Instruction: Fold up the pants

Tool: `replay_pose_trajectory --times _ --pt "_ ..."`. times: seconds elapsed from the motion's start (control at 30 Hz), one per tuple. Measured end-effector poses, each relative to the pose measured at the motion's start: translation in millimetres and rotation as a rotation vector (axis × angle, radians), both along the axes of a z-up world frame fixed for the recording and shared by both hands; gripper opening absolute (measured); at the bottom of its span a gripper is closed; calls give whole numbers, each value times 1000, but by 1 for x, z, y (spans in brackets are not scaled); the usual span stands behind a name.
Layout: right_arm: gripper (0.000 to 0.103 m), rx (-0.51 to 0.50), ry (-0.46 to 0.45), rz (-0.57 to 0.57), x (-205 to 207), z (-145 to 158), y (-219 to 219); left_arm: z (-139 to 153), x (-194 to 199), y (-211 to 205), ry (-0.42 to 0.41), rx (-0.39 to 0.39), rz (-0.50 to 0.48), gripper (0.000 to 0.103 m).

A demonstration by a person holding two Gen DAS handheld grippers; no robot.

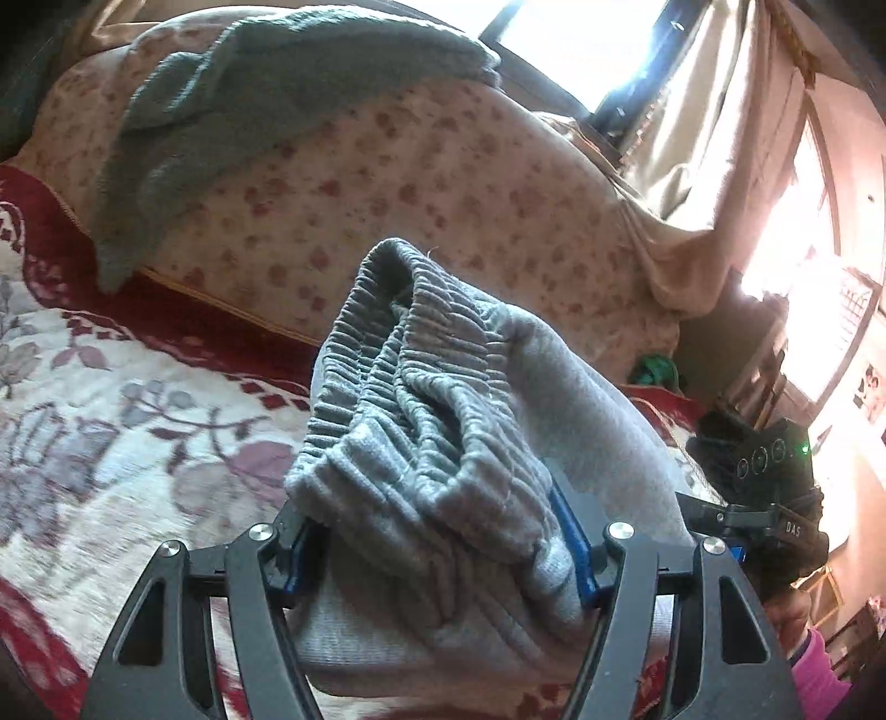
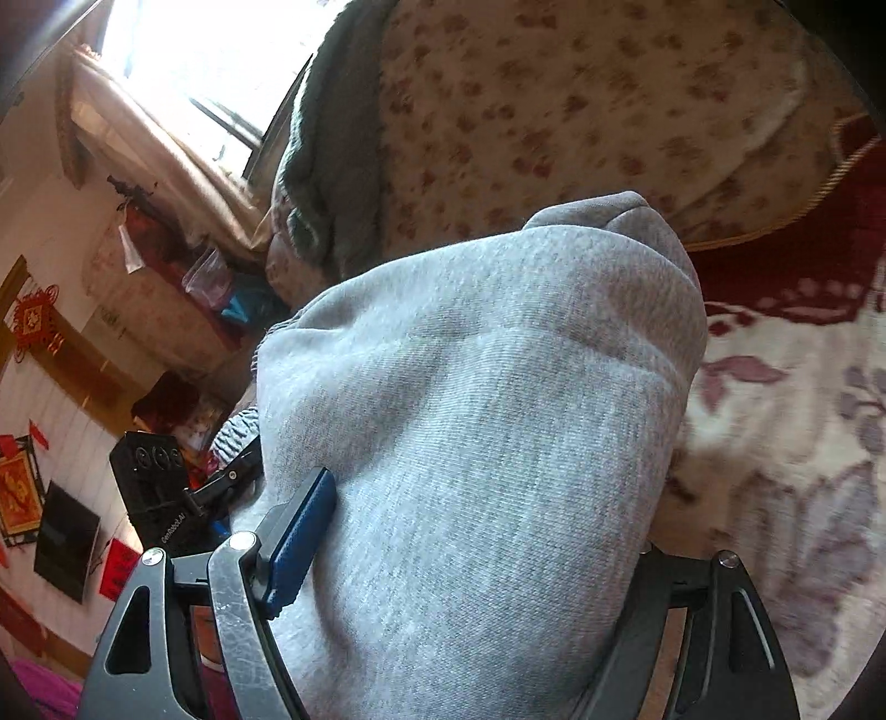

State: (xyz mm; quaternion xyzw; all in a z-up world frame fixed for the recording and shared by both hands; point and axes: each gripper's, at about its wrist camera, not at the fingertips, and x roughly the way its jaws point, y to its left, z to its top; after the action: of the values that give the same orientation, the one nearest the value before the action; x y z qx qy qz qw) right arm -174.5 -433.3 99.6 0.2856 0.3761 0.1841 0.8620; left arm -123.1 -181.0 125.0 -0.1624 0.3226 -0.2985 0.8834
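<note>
A: Pants first: the light grey fleece sweatpants (image 2: 470, 399) are bunched in a thick wad clear of the bed (image 1: 138, 399), which has a white blanket with a purple and red flower pattern. Both claws have hold of them.

B: Which step is that, would you say?

A: Carrying a fold over, I judge. The left claw (image 1: 443, 554) is clamped on the ribbed elastic waistband (image 1: 410, 387), its blue pads pressed on either side of a wide bundle. The right claw (image 2: 470, 554) grips plain leg cloth just as wide; its far finger is buried under the fabric, so I read the hold from the near blue pad (image 2: 302, 531) pressing into it.

B: Next move?

A: Both hands should travel together and set the bundle down flat on the blanket, edges lined up, before either lets go. Uneven height would twist the fold.

B: Anything in the way?

A: A big beige quilt roll with small red flowers (image 1: 387, 183) lies along the far side of the bed, with a grey-green knitted garment (image 1: 249, 83) draped over it. Laid too far forward, the pants would ride up against the roll. Curtains (image 1: 703, 122) and window (image 1: 581, 39) stand well apart.
</note>
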Motion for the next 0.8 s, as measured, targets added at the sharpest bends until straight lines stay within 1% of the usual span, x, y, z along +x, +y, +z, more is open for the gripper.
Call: replay_pose_trajectory --times 0.13,0.3,0.4,0.5,0.53,0.57,0.7,0.8 --pt "83 -4 14 -26 -14 -10 -22 -10 -8 -24 16 26 -7 68" --pt "83 0 65 -45 -25 -35 -45 -33 -14 -44 60 53 -6 68" --pt "83 -9 88 -49 -31 -50 -52 -38 -25 -52 21 108 -1 68" --pt "89 10 102 -75 -33 -58 -55 -41 -25 -49 40 114 -2 75" --pt "96 0 115 -92 -32 -59 -56 -43 -24 -49 54 116 -1 78" --pt "100 -17 128 -111 -32 -59 -56 -45 -23 -47 59 124 5 79" --pt "101 -64 130 -132 -37 -52 -53 -49 -26 -40 70 147 27 86" --pt "101 -136 134 -167 -43 -41 -52 -45 -29 -35 61 168 46 88"
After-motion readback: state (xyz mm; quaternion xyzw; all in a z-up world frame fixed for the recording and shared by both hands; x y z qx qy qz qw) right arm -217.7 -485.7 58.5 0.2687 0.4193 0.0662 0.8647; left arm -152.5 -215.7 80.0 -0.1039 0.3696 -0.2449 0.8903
